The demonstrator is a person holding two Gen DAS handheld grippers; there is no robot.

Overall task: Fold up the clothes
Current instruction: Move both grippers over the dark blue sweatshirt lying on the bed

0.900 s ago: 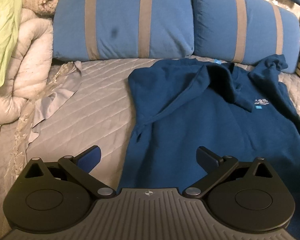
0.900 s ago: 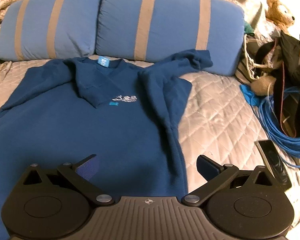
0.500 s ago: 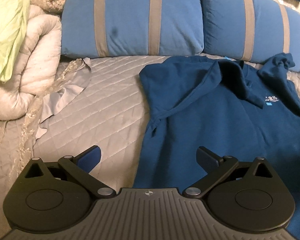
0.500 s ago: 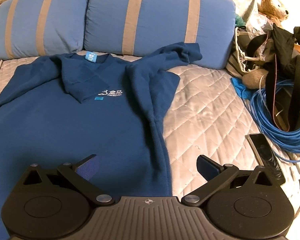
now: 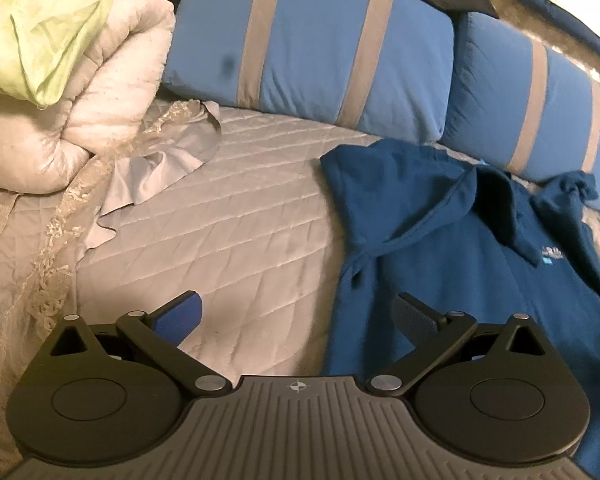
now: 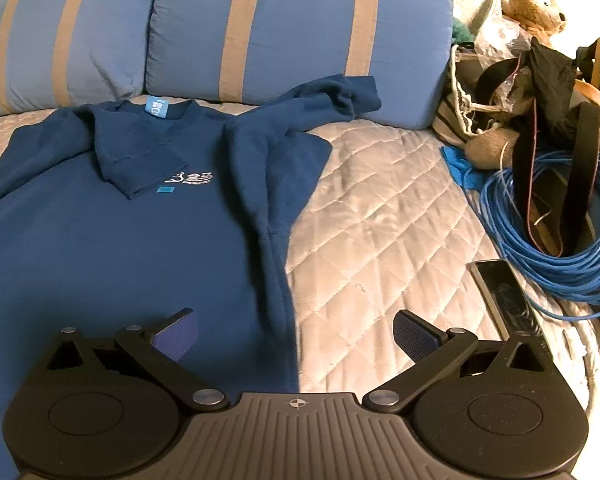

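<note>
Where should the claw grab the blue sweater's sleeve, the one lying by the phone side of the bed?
Probably at the cuff end of the sleeve, bunched up against the striped pillow. That lump stands up off the quilt, so the right claw, open and empty, could come from the bare quilt side and pinch it. The rest of the sweater lies flat, which is harder to pinch.

navy sweatshirt (white logo), blue tan-striped pillows

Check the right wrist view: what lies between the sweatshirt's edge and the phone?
Only bare quilted bedspread lies between the sweatshirt and the phone, as the right wrist view shows. The blue cable coil sits beyond the phone.
</note>
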